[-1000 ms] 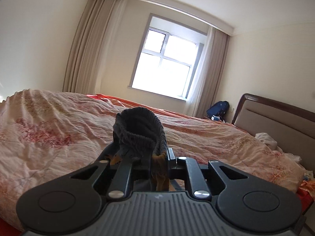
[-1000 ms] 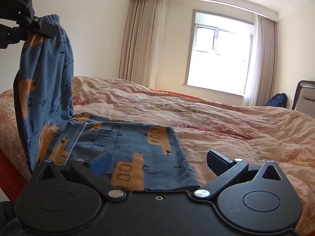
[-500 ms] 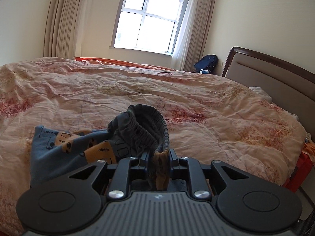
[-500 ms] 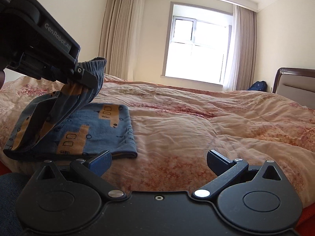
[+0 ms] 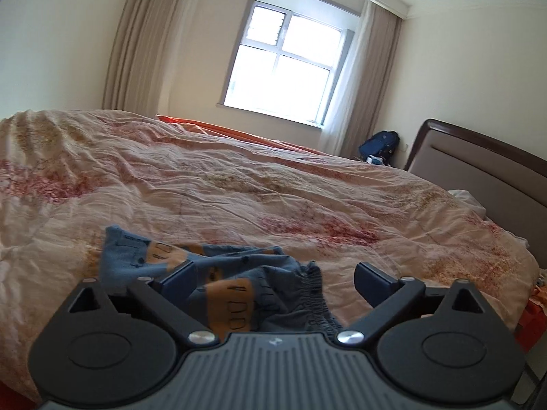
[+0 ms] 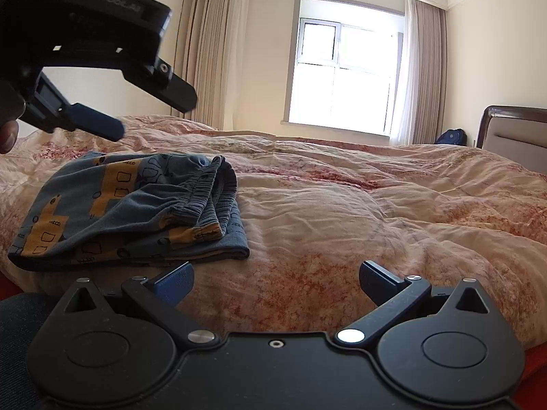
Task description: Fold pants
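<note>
From the right camera I see the pants (image 6: 130, 208) folded on the quilt (image 6: 376, 212), lying ahead and to the left of my right gripper (image 6: 275, 282), near the bed's front edge. My left gripper (image 6: 154, 116) hangs above the pants, apart from them. In the left camera the pants (image 5: 225, 287) lie just beyond and between its fingers (image 5: 177, 280). The headboard (image 5: 478, 171) stands at the right. Behind the bed is the window (image 5: 287, 54), with a backpack (image 5: 379, 143) below it, beside the headboard.
</note>
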Tool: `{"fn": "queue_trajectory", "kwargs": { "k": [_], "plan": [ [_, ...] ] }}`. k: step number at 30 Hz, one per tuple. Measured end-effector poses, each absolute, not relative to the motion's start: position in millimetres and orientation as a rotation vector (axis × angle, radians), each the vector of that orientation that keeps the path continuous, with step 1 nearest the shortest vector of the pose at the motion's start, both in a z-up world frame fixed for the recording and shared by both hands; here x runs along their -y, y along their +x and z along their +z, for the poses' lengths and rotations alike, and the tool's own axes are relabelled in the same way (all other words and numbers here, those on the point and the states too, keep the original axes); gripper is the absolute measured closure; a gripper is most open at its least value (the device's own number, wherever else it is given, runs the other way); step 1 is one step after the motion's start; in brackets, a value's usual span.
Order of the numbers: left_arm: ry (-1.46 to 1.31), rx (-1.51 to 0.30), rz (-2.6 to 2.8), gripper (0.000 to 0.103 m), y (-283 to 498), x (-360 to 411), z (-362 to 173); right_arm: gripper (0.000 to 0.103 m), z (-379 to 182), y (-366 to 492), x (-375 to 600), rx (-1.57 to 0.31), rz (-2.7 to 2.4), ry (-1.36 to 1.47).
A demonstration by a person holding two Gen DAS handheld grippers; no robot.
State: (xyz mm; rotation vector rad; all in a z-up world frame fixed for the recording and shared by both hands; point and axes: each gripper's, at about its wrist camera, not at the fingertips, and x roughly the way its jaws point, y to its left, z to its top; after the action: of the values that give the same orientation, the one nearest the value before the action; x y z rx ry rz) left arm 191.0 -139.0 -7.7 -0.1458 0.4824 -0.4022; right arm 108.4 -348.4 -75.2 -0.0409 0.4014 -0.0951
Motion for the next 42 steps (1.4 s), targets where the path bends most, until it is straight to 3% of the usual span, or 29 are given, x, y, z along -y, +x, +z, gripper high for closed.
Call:
{"fn": "queue_trajectory", "kwargs": {
  "k": [10,18,23,32,42],
  "plan": [
    [-0.113,-0.576,-0.093,0.001,197.0,73.6,-43.3,0.0,-50.8,129.4,341.1,-0.36,-0.044,0.093],
    [-0.08,-0.699,-0.097,0.001,193.9,69.1,-72.4,0.0,-48.4,179.1,318.0,-0.482,-0.068,0.081],
    [-0.091,-0.729,-0.12,0.001,186.1,67.1,-78.7,0.0,-64.3,164.2,330.2,-0.534,-0.12,0.059],
    [-0.109,-0.704,-0.112,0.001,173.6,55.9,-60.7,0.0,-64.2,149.7,332.0,-0.531,-0.152,0.058],
    [-0.038,-0.57,-0.15,0.0,219.2,72.5,-25.7,0.0,-31.7,159.3,316.4,-0.357,-0.054,-0.054]
  ]
}}
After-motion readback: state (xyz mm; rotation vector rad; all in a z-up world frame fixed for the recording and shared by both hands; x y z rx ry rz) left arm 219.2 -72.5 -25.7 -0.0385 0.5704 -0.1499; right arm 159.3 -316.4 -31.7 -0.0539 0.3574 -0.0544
